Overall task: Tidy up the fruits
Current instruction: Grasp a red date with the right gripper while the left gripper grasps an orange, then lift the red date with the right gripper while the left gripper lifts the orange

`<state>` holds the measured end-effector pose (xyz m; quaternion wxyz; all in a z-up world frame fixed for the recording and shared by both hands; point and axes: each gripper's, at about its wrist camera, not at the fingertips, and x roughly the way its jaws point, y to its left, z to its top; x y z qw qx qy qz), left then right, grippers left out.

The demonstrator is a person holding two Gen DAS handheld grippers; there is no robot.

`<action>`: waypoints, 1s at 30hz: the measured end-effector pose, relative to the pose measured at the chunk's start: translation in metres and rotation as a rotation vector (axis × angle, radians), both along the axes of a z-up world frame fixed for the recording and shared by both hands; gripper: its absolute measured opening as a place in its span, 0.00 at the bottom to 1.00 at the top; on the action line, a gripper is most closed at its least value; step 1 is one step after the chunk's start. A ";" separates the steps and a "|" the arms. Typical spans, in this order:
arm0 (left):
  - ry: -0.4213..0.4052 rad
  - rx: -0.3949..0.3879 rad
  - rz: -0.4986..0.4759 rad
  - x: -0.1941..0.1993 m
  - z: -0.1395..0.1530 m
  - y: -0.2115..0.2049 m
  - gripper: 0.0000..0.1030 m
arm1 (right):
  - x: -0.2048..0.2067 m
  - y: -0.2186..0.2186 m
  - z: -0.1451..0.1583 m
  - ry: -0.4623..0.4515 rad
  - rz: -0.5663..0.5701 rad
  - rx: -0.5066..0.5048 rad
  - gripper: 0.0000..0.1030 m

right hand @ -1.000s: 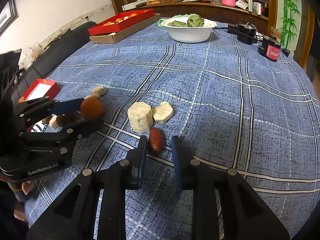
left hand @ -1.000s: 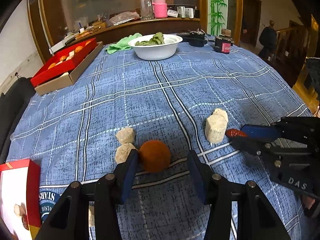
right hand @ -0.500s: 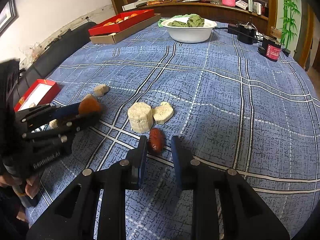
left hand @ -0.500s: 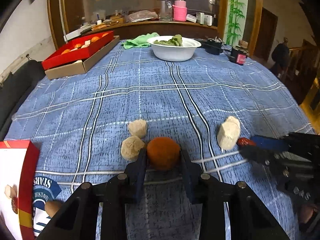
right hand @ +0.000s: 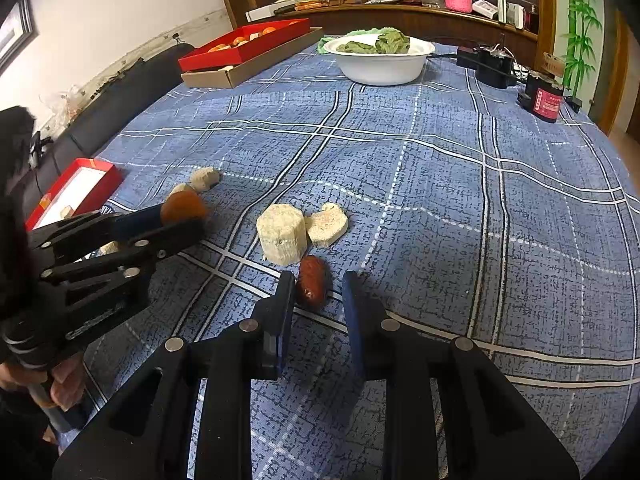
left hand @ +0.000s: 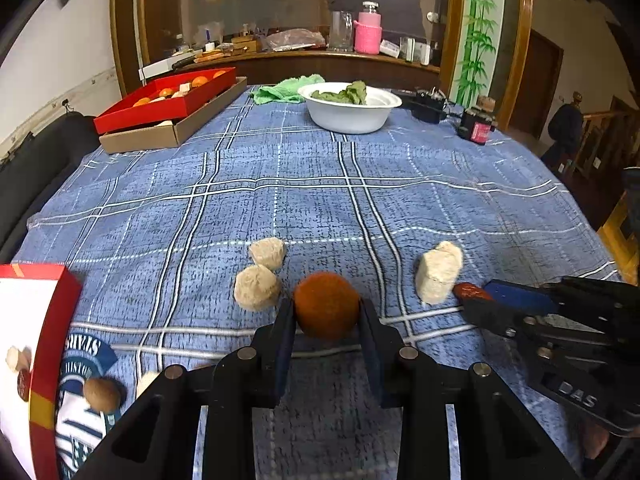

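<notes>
Now the orange ball-shaped fruit (left hand: 326,305) is sitting on the blue checked desk (left hand: 304,200), pinched between the jaws of the left gripper (left hand: 325,320), which have just been closing in around it from a wider spread a second ago. Off to its side, the right gripper (right hand: 316,300) is straddling the small dark red fruit (right hand: 312,282); its jaws are narrow, one pad touching, the other showing a sliver of gap, so I cannot tell whether it is clamped. To do this well, I reckon the person should be lifting the orange fruit straight up, keeping it clear of the two pale chunks (left hand: 258,286) just beside it, then carrying it toward the red box (left hand: 44,360) at the near left edge. The right one looks unmoved since before.
</notes>
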<state>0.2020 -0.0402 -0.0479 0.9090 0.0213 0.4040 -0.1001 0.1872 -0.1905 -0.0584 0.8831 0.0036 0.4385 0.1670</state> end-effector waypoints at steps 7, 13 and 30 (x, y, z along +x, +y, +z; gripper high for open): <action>-0.012 -0.029 0.013 -0.029 0.007 0.010 0.30 | -0.009 0.005 0.006 -0.014 0.014 -0.027 0.22; -0.015 -0.052 0.035 -0.039 0.007 0.018 0.30 | -0.014 0.007 0.002 -0.001 0.014 -0.058 0.22; -0.014 -0.093 0.029 -0.035 0.007 0.021 0.30 | 0.000 0.026 0.000 -0.041 0.073 -0.144 0.15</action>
